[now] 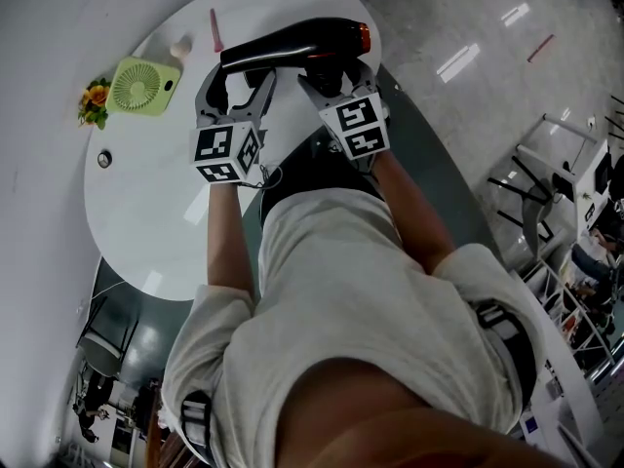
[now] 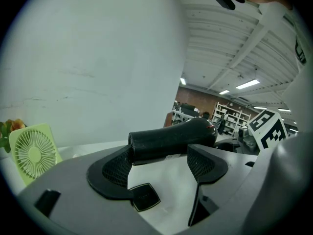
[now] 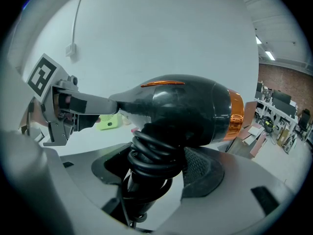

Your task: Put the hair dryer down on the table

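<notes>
Grip check: right gripper (image 3: 156,175) jaws clench the cord-wrapped handle to carry the glossy black hair dryer with an orange rear band (image 1: 292,39) level above the round white worktop (image 1: 156,222), while left gripper (image 2: 161,163) jaws gape, apparently steadying its nozzle.

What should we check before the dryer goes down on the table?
1. Right hand-held gripper shut on the dryer handle: ok.
2. Left hand-held gripper free of the dryer: cannot tell; jaws apart, nozzle at its tips.
3. Dryer over the table: ok in head view.
4. Fan out of the way: ok, well to the left.
5. Pink stick out of the way: cannot tell; it lies close to the nozzle end.
6. Gap to the tabletop: cannot tell.
</notes>
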Demonstrator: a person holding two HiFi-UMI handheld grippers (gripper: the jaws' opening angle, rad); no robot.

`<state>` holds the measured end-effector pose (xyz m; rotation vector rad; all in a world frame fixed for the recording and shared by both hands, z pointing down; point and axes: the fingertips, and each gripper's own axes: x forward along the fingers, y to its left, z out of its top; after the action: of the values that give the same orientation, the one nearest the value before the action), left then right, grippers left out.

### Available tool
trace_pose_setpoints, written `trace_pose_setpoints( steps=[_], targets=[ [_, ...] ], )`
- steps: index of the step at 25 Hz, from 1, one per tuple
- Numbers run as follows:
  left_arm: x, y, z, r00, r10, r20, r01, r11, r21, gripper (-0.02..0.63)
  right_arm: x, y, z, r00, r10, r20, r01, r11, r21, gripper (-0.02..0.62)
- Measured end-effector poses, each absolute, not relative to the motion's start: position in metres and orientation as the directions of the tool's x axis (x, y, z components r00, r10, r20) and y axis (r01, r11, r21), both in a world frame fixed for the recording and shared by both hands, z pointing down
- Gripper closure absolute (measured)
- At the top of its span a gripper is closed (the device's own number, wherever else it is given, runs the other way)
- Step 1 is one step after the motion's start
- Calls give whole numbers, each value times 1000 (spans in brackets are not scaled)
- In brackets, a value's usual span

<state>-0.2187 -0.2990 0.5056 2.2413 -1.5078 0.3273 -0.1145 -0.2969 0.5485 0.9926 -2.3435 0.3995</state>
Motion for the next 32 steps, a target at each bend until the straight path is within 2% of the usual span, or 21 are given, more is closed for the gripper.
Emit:
trace_pose_setpoints(
  steps=[32],
  targets=[
    [-240, -344, 571, 419, -761, 495, -903, -291, 316, 241, -133, -332, 606, -535, -465, 705, -743, 656, -132, 296]
  ],
)
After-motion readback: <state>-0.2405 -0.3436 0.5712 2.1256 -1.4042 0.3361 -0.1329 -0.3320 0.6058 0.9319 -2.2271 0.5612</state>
